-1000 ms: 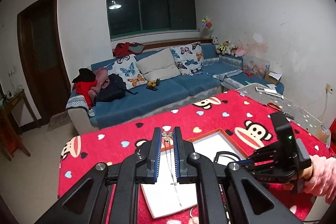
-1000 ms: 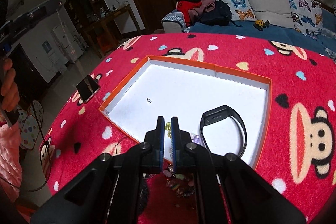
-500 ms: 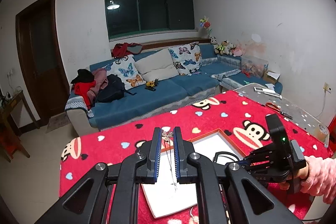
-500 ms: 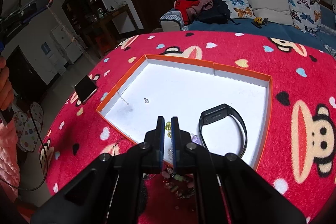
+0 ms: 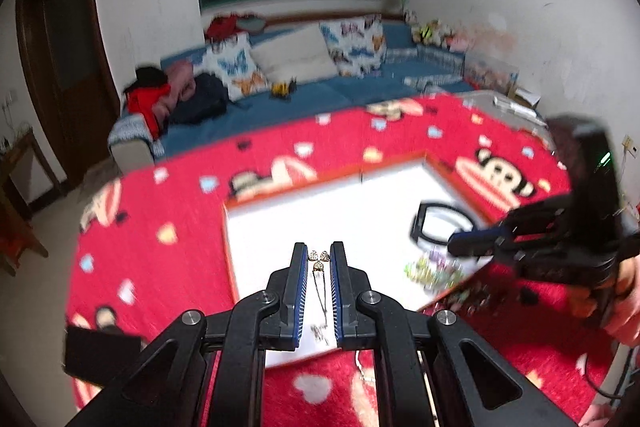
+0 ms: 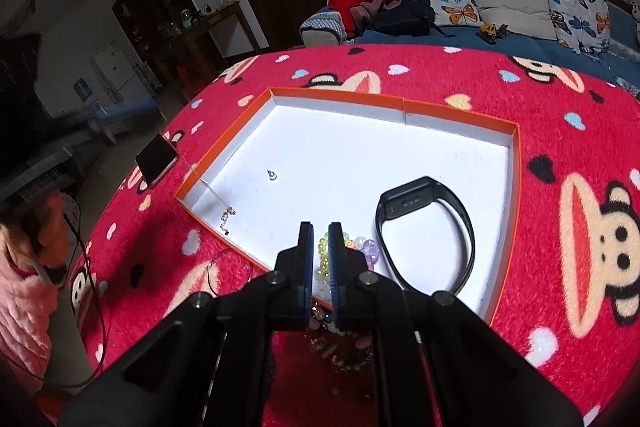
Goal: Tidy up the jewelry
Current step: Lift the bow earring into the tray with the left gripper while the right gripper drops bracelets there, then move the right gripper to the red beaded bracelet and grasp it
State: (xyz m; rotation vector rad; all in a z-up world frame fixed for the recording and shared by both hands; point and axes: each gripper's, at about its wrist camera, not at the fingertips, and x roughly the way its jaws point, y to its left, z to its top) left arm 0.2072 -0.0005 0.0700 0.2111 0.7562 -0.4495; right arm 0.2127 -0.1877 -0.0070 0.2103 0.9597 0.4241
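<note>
Two hand-held grippers are seen over the white tray (image 6: 460, 135) on the worktop. The left hand-held gripper (image 5: 319, 259) is clamped on a necklace (image 5: 319, 261), whose chain hangs straight down onto the tray's near corner. The right hand-held gripper (image 6: 321, 241) is nearly closed around a beaded bracelet (image 6: 366, 247) draped across the tray's near rim.

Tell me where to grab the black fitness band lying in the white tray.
Grip the black fitness band on its thin strap loop at the near right, coming from above with the jaws straddling the strap. It lies flat in the orange-rimmed white tray, so its wide screen block gives less to pinch.
</note>
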